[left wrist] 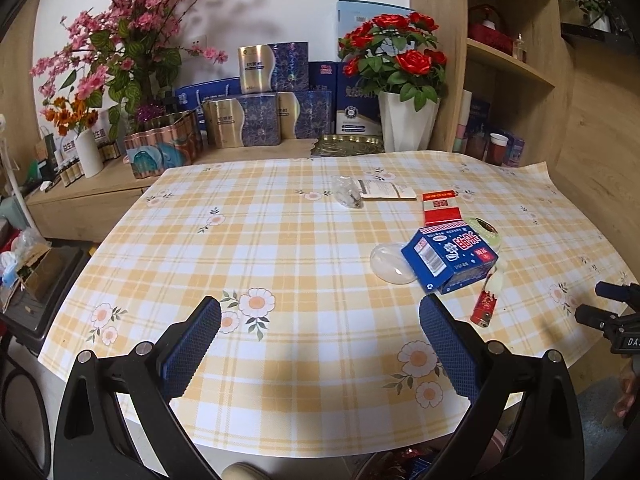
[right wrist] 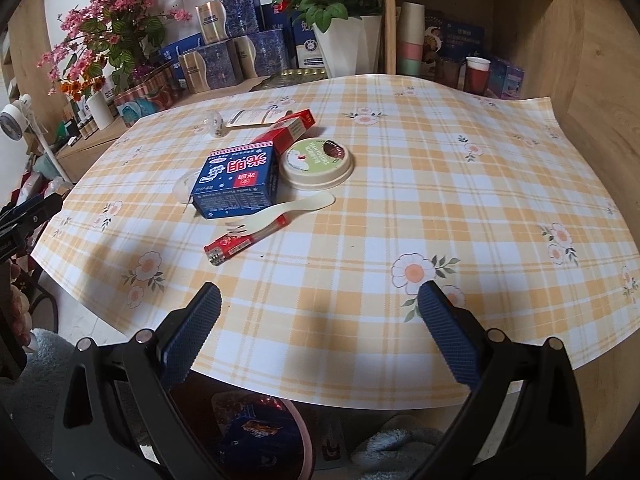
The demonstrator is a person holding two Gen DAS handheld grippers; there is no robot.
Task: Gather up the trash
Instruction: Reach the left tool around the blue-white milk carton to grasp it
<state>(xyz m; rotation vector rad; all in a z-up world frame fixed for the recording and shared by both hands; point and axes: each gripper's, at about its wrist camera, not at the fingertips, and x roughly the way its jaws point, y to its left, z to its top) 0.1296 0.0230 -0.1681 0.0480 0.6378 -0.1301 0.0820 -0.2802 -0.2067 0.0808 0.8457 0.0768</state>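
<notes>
Trash lies on the plaid tablecloth [left wrist: 280, 240]. A blue milk carton [left wrist: 450, 258] [right wrist: 238, 182] lies next to a clear plastic lid [left wrist: 390, 263]. A red lighter [left wrist: 485, 307] [right wrist: 230, 246], a white spork [right wrist: 288, 208], a round paper cup lid [right wrist: 318, 164], a red box [left wrist: 441, 207] [right wrist: 286, 130], a crumpled clear wrapper [left wrist: 347, 192] [right wrist: 216, 123] and a white card [left wrist: 388, 190] lie nearby. My left gripper [left wrist: 320, 336] is open and empty, near the front edge. My right gripper [right wrist: 320, 332] is open and empty, short of the lighter.
A bin with trash [right wrist: 256, 436] sits under the table's front edge. Behind the table a wooden counter [left wrist: 100, 188] holds gift boxes [left wrist: 244, 124], a rose pot [left wrist: 404, 120] and flower vases. Shelves [left wrist: 508, 56] stand at the right. The right gripper shows at the left wrist view's right edge [left wrist: 612, 312].
</notes>
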